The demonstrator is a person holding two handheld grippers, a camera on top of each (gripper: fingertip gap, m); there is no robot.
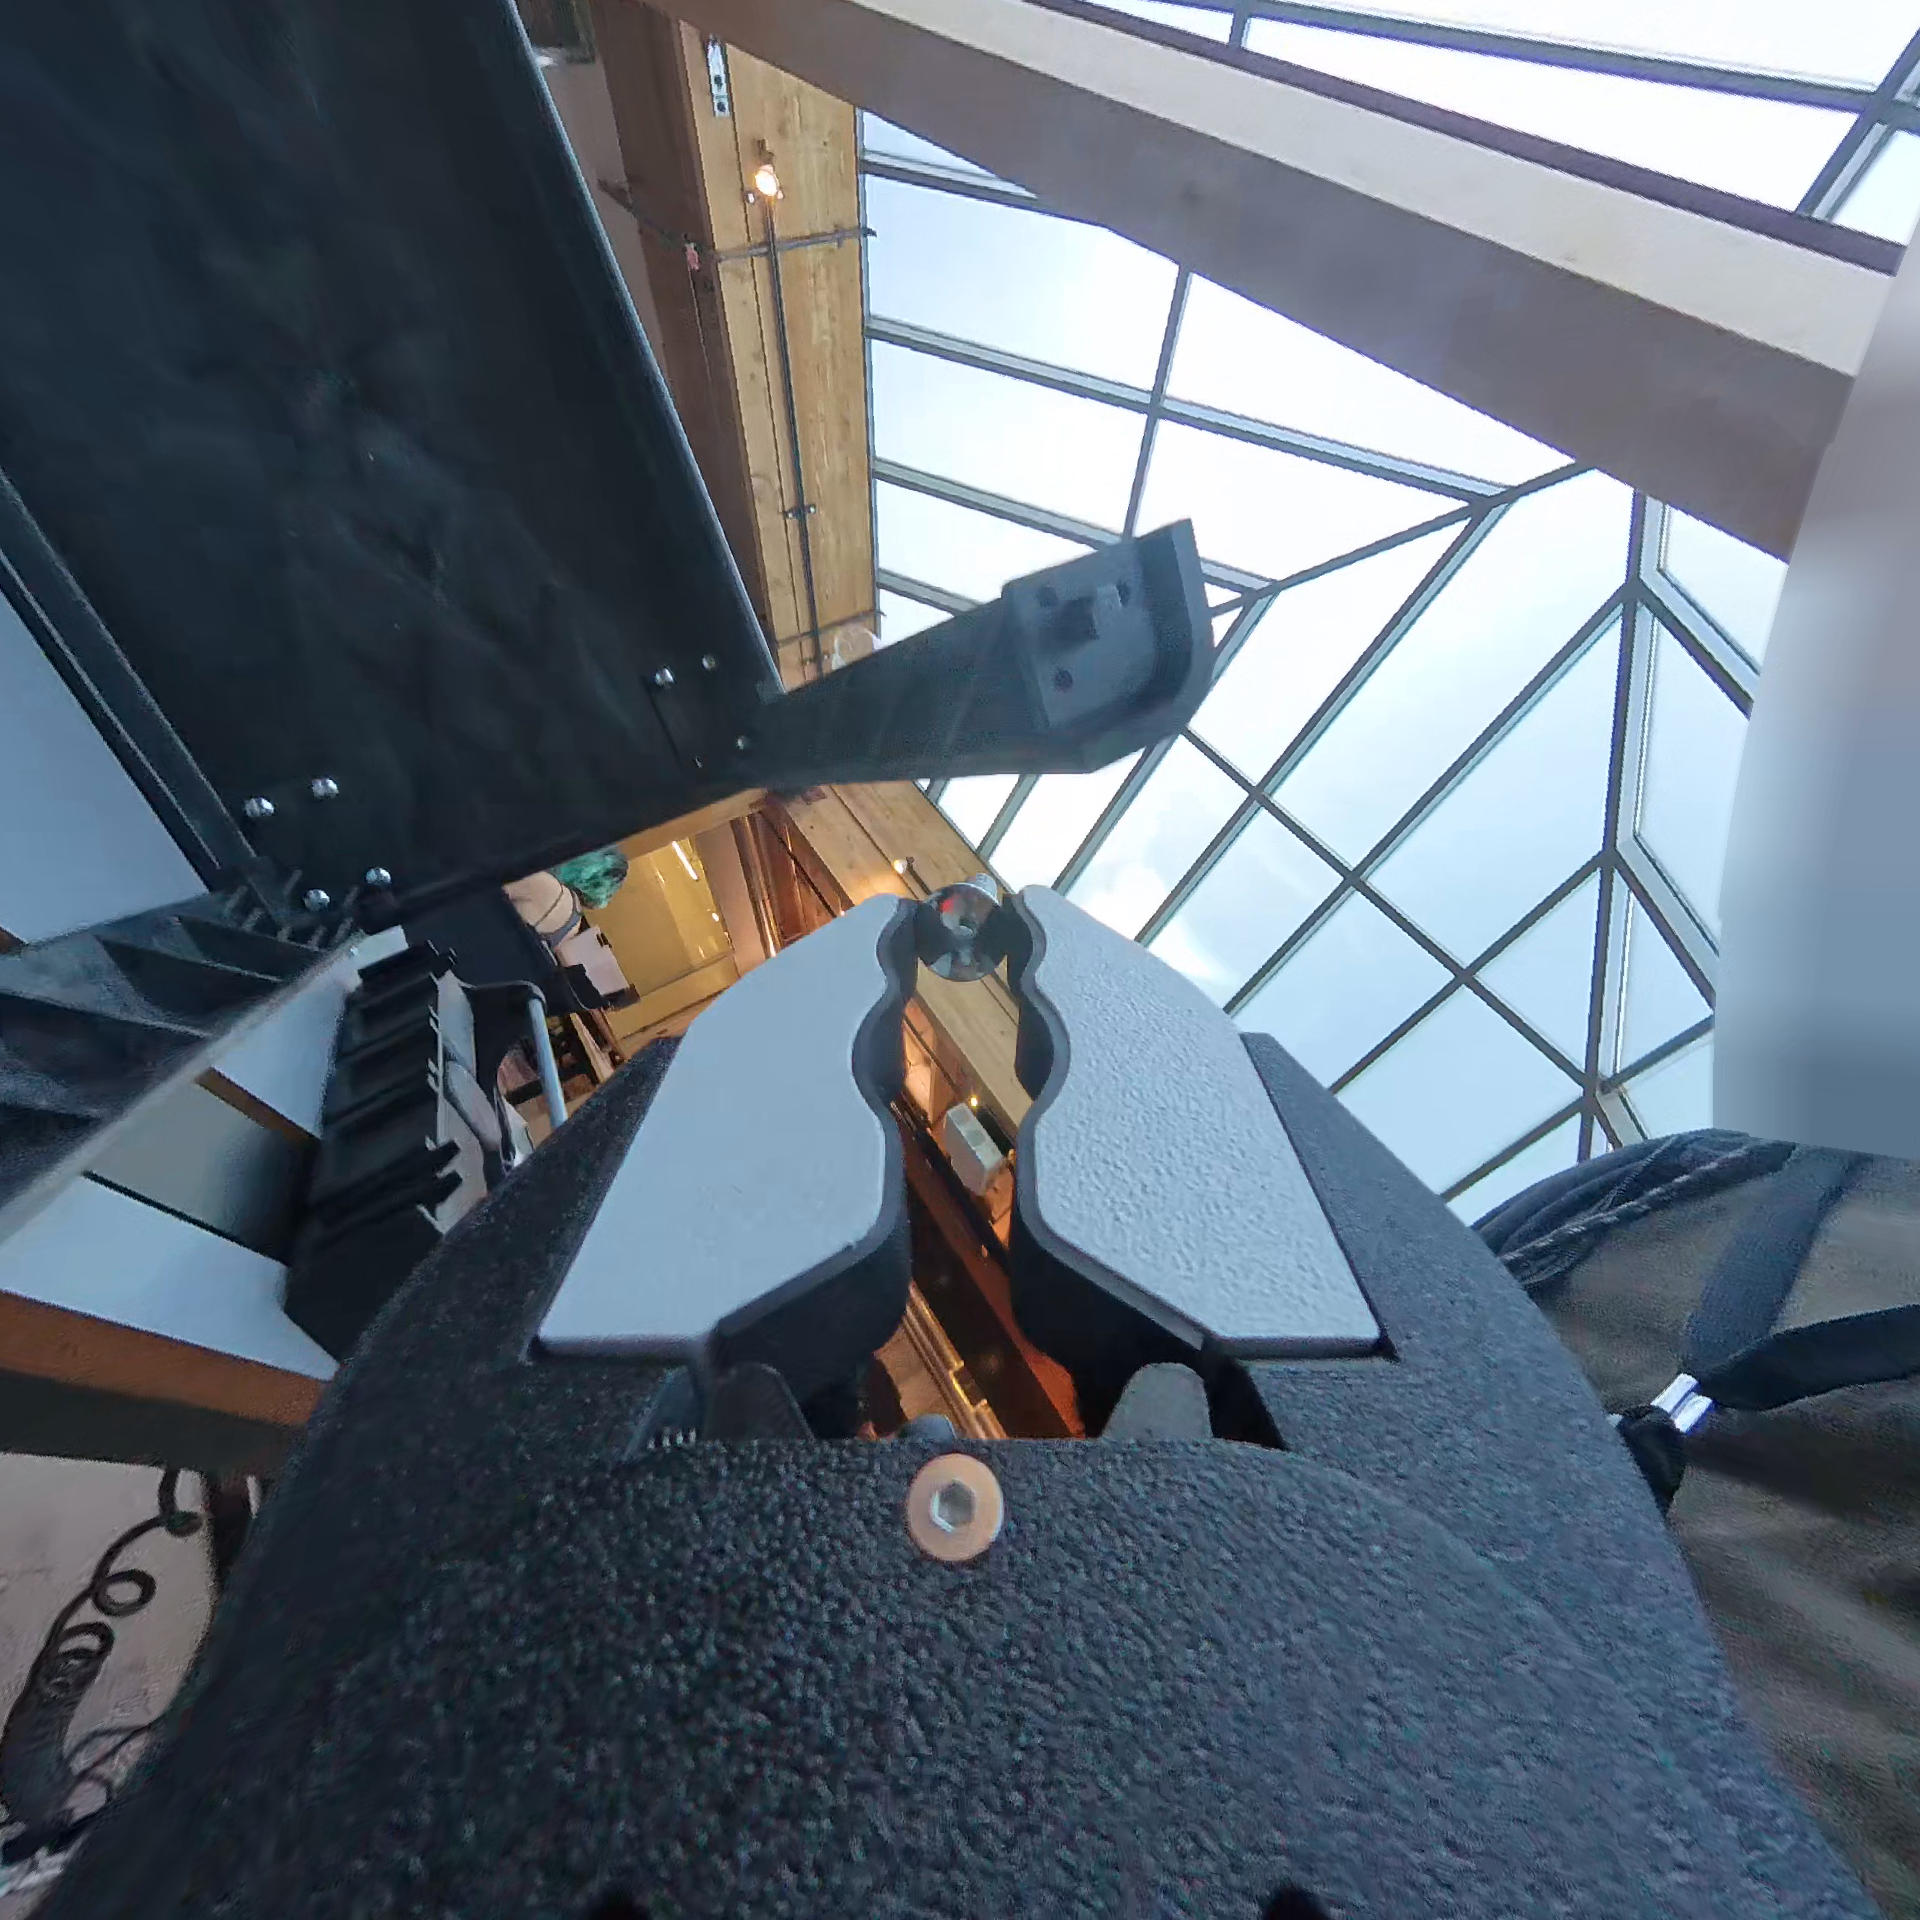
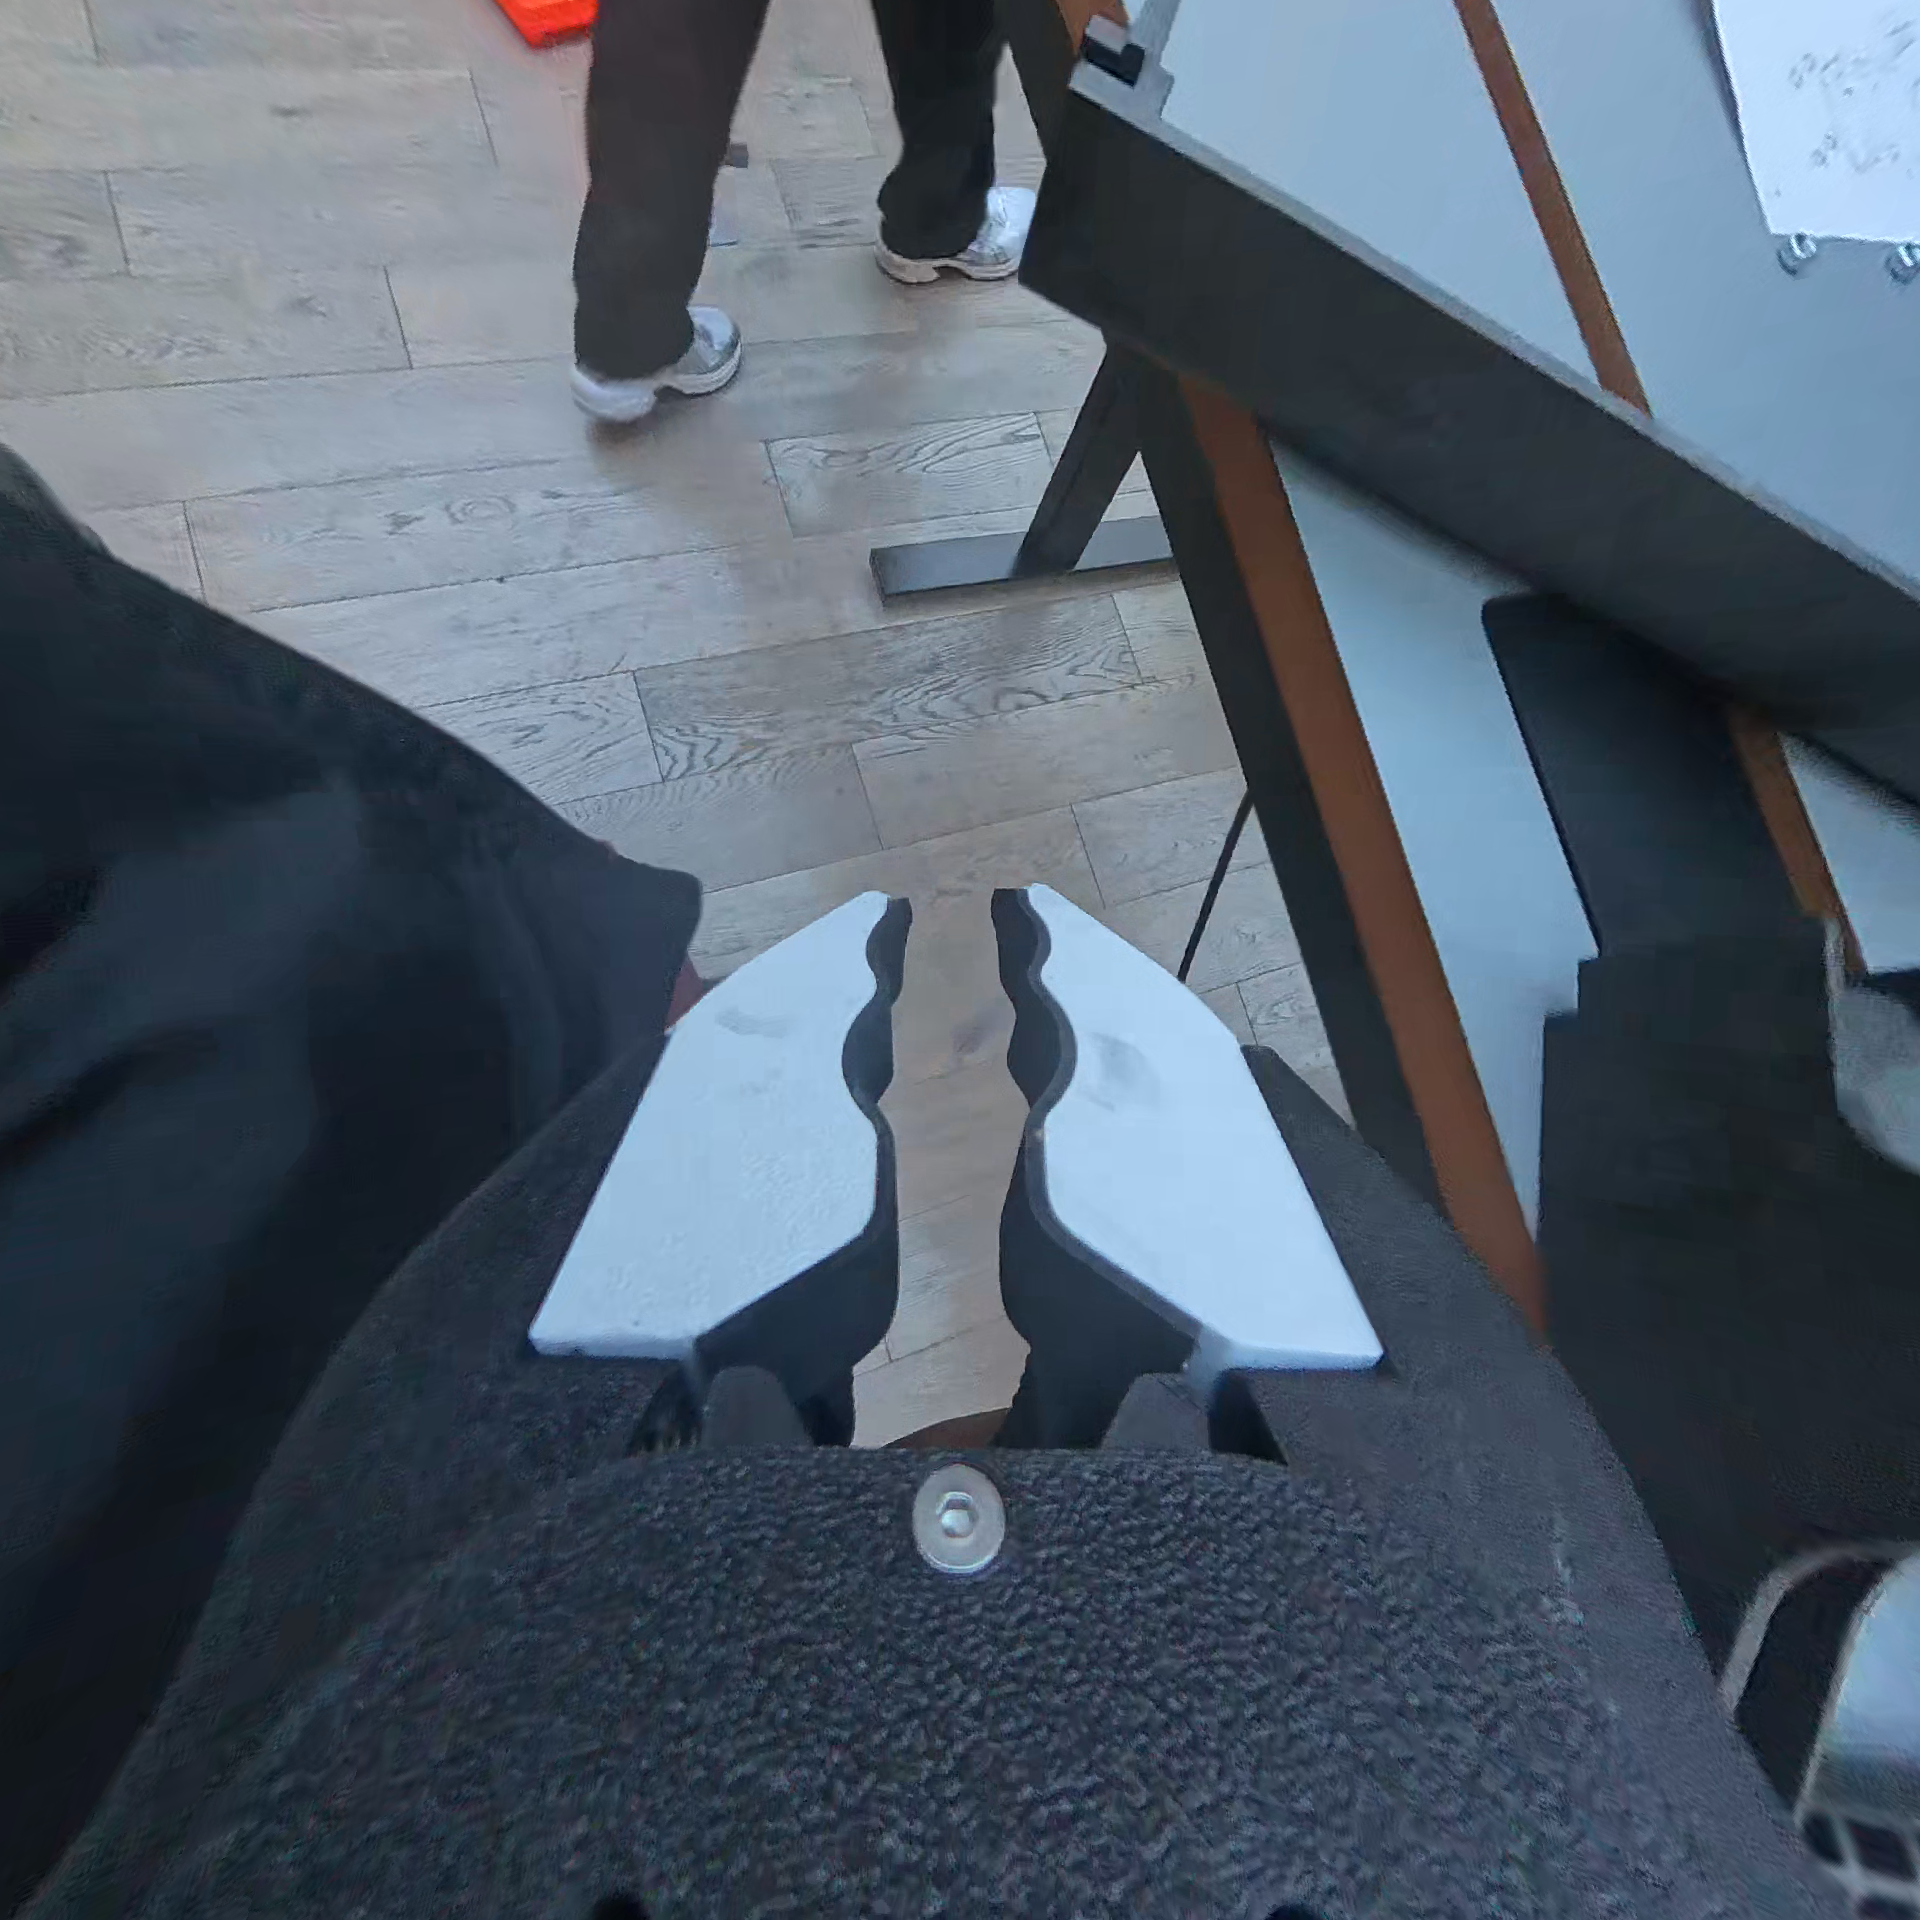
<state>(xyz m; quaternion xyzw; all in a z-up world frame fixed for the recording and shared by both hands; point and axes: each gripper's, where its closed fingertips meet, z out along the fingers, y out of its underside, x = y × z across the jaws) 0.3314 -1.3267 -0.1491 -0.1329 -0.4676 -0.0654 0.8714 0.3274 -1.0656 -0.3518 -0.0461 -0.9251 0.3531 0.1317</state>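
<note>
My left gripper (image 1: 961, 928) points up toward a glass roof. Its jaws are closed on a small shiny round metal piece (image 1: 958, 940) held right at the fingertips. A black bracket arm (image 1: 1101, 655) sticks out from a large black panel (image 1: 312, 416) above and to the left of it. My right gripper (image 2: 951, 906) points down at a wooden floor (image 2: 520, 540). Its jaws stand a narrow gap apart with nothing between them. It hangs beside a table frame (image 2: 1330, 790), clear of it.
In the right wrist view a person's legs in dark trousers and white trainers (image 2: 665, 358) stand on the floor ahead. Dark clothing (image 2: 260, 935) fills the left. A grey tabletop edge (image 2: 1455, 416) lies at the right. An olive bag (image 1: 1745, 1403) sits right of the left gripper. About 35 cm separates my left fingertips from my right.
</note>
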